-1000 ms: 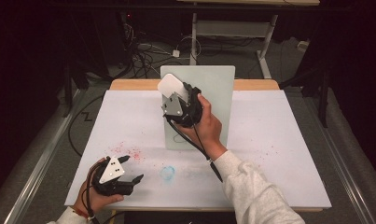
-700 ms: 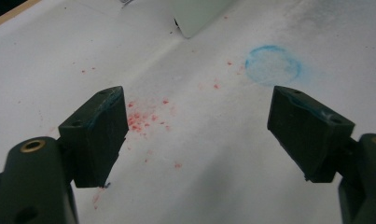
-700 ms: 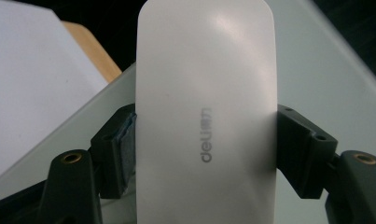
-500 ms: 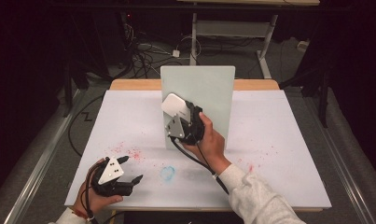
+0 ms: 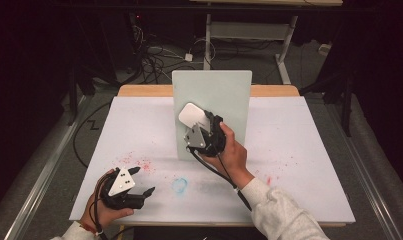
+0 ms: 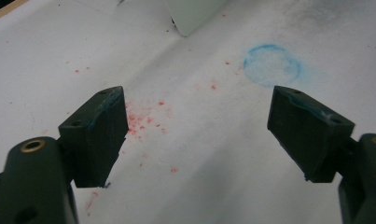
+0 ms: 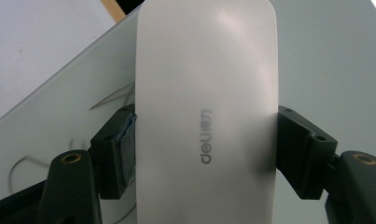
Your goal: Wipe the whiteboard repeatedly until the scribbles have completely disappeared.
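The right gripper [image 5: 201, 131] clamps its jaws on the white eraser's [image 7: 206, 112] long sides, keeping its flat face toward the upright whiteboard [image 5: 224, 95] for wiping. The left gripper [image 6: 195, 135] idles, jaws spread above the tabletop [image 5: 309, 150].

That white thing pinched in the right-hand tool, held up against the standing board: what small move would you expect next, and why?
Probably a short stroke across the board. The right gripper is clamped on a white eraser whose far end lies at the board's face, where thin dark lines show just beside it. The left gripper rests open over the table.
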Action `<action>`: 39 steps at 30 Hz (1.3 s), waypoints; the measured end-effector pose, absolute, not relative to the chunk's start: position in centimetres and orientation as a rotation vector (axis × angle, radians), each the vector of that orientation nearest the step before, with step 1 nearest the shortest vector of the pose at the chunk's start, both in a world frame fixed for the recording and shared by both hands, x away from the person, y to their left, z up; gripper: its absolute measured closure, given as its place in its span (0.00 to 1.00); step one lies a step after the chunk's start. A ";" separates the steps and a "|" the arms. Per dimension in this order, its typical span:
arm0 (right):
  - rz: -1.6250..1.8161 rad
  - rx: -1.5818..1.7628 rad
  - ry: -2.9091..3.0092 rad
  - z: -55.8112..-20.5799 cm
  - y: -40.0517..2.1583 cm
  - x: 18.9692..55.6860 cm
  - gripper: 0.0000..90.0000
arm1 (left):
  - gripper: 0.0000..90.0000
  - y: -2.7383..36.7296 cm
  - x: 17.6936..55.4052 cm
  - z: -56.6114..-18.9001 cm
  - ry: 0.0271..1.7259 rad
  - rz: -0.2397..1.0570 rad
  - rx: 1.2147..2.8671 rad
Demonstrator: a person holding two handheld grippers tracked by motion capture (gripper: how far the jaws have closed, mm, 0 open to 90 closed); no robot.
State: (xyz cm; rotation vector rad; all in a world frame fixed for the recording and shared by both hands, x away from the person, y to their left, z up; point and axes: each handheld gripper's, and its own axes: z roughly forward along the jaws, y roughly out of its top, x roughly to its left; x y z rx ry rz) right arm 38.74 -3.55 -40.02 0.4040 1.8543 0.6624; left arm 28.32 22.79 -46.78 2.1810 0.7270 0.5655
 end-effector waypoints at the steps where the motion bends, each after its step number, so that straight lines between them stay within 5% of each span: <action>1: 0.665 0.409 1.843 -39.5 -3.4 38.9 0.34 | 0.22 22.8 28.3 -46.8 0.728 0.565 2.180; 18: 0.711 0.452 1.762 -34.6 0.1 41.1 0.34 | 0.22 23.1 28.1 -46.8 0.725 0.560 2.169; 39: 0.597 0.348 1.846 -43.0 -2.9 37.7 0.34 | 0.22 22.8 28.1 -46.8 0.725 0.563 2.182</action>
